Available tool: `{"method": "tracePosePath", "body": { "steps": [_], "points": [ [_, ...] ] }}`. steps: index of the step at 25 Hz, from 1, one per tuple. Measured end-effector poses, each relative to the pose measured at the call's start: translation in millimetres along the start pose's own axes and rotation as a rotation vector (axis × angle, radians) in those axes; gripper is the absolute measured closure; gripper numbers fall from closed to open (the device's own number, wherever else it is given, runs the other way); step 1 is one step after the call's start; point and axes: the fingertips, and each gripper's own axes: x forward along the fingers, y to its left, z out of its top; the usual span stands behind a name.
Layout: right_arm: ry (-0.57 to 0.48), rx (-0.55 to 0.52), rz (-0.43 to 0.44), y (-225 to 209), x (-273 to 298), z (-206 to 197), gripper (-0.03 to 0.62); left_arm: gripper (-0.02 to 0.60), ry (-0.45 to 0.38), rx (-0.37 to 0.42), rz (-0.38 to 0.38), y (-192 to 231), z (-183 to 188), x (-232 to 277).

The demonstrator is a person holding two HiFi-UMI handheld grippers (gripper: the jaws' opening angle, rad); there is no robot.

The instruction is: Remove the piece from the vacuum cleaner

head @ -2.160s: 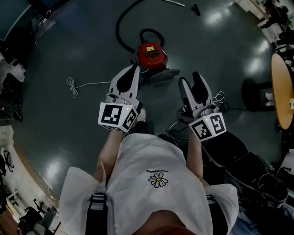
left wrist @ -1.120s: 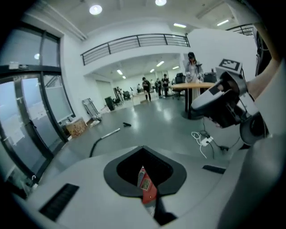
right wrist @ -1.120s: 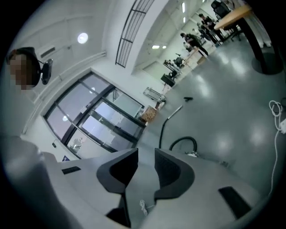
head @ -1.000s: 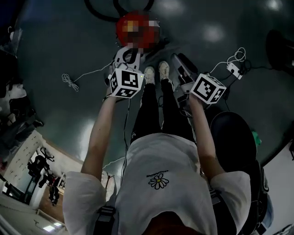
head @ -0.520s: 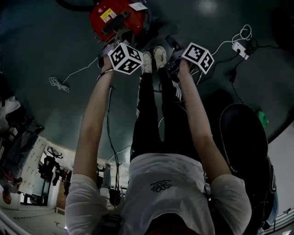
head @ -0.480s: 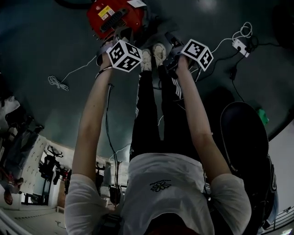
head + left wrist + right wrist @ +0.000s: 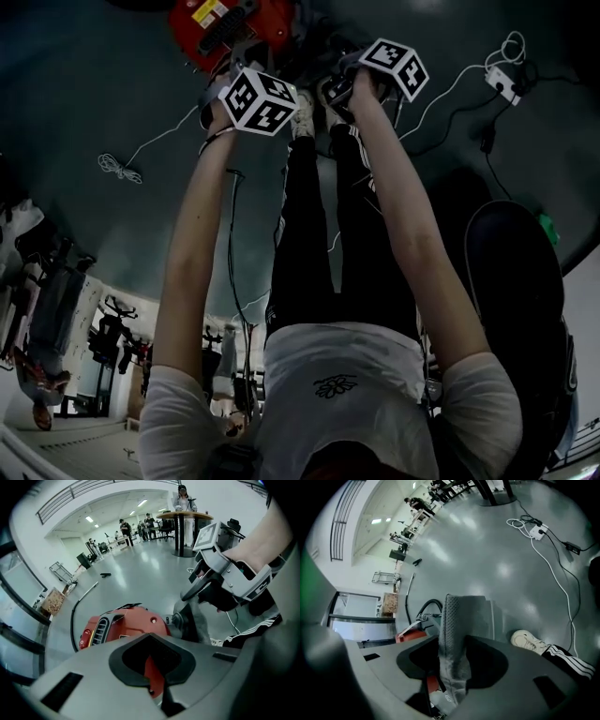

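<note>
The red vacuum cleaner (image 7: 220, 21) lies on the floor just past the person's feet. My left gripper (image 7: 234, 80) sits close over its red body (image 7: 124, 625). Its jaws stand nearly together with a strip of red in the gap (image 7: 152, 667), and I cannot tell whether they press on it. My right gripper (image 7: 361, 66) is beside the vacuum's front. A grey textured piece (image 7: 457, 620) stands upright between its jaws, and the pads sit against its sides. The left gripper view shows the same piece (image 7: 187, 620) against the vacuum, under the right gripper (image 7: 201, 590).
A black hose (image 7: 424, 606) curves away behind the vacuum. A white power strip (image 7: 536, 530) with trailing cables lies to the right. The person's white shoes (image 7: 305, 108) stand between the grippers. A loose white cord (image 7: 117, 167) is on the left, a dark chair (image 7: 520, 272) on the right.
The person has bent far forward and both grippers have gone down and ahead to the vacuum. The right gripper has shifted further forward beside the vacuum's front.
</note>
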Motion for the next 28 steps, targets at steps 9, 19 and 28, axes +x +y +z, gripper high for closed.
{"method": "tracePosePath", "body": {
  "steps": [9,19,28],
  "points": [
    [0.101,-0.259,-0.07,-20,-4,-11,0.562,0.577,0.069,0.083,0.073,1,6,-3],
    [0.069,0.024,0.035,-35,-14,-22,0.562,0.578,0.108,0.096,0.073,0,5,0],
    [0.108,-0.537,-0.06,-25,-13,-26,0.566,0.578,0.104,0.101,0.073,0,6,0]
  ]
}}
